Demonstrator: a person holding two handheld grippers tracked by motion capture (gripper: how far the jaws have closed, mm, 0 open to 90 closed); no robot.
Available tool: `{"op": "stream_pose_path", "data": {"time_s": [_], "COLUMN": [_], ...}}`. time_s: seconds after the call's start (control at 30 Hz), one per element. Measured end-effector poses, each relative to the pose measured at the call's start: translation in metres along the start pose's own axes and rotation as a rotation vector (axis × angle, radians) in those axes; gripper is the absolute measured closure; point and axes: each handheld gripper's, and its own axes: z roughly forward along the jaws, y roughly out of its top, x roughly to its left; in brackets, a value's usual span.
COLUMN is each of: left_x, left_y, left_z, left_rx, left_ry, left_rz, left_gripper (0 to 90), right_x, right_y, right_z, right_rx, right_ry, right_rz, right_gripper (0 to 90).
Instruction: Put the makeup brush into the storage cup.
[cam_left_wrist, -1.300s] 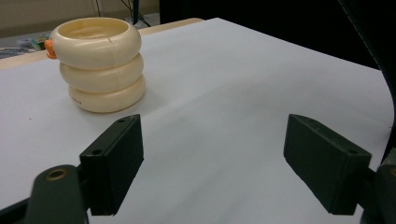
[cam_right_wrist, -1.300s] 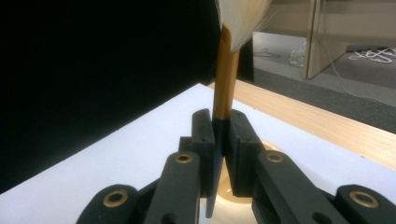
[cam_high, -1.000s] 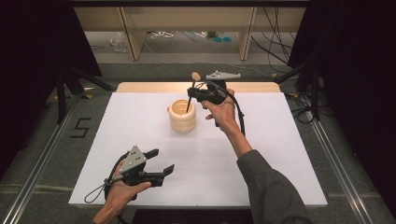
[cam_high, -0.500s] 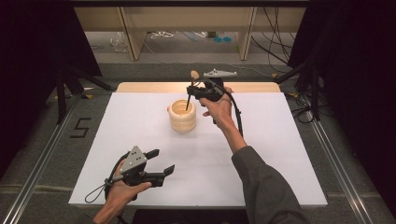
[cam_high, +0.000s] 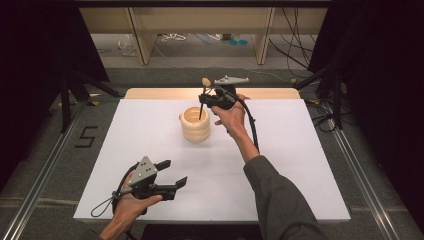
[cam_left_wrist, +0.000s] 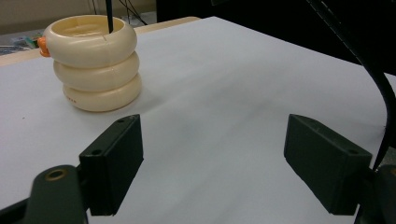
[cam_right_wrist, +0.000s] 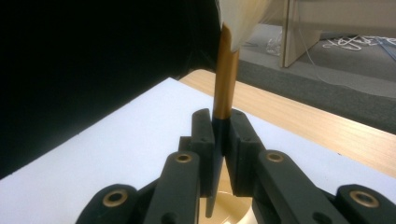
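Observation:
A cream holder made of three stacked rings stands at the middle back of the white table. My right gripper hovers just above it, shut on a brush held upright. In the right gripper view the jaws clamp the brush where its black handle meets the gold ferrule, with pale bristles on top. In the left gripper view the handle's lower end dips into the mouth of the holder. My left gripper rests low at the front left, open, with nothing between its pads.
A wooden strip runs along the table's far edge. Metal rails and black stands flank the table on the floor. A cable trails from my right gripper along the forearm.
My right gripper has edged slightly left with the brush. The left gripper has stayed where it was.

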Motion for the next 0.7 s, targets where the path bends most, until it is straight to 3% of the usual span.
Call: {"op": "stream_pose_path", "data": {"time_s": [0.53,0.7], "left_x": [0.001,0.001], "left_y": [0.000,0.000], "left_z": [0.000,0.000], "left_rx": [0.000,0.002], "left_ry": [-0.001,0.000], "left_rz": [0.000,0.000], "left_gripper": [19.7,19.7], "right_x": [0.000,-0.001], "right_y": [-0.008,-0.013], "right_z": [0.010,0.012], "right_rx": [0.030,0.030], "right_ry": [-0.003,0.003], "right_rz": [-0.016,0.006], "right_gripper": [83.3,83.3]}}
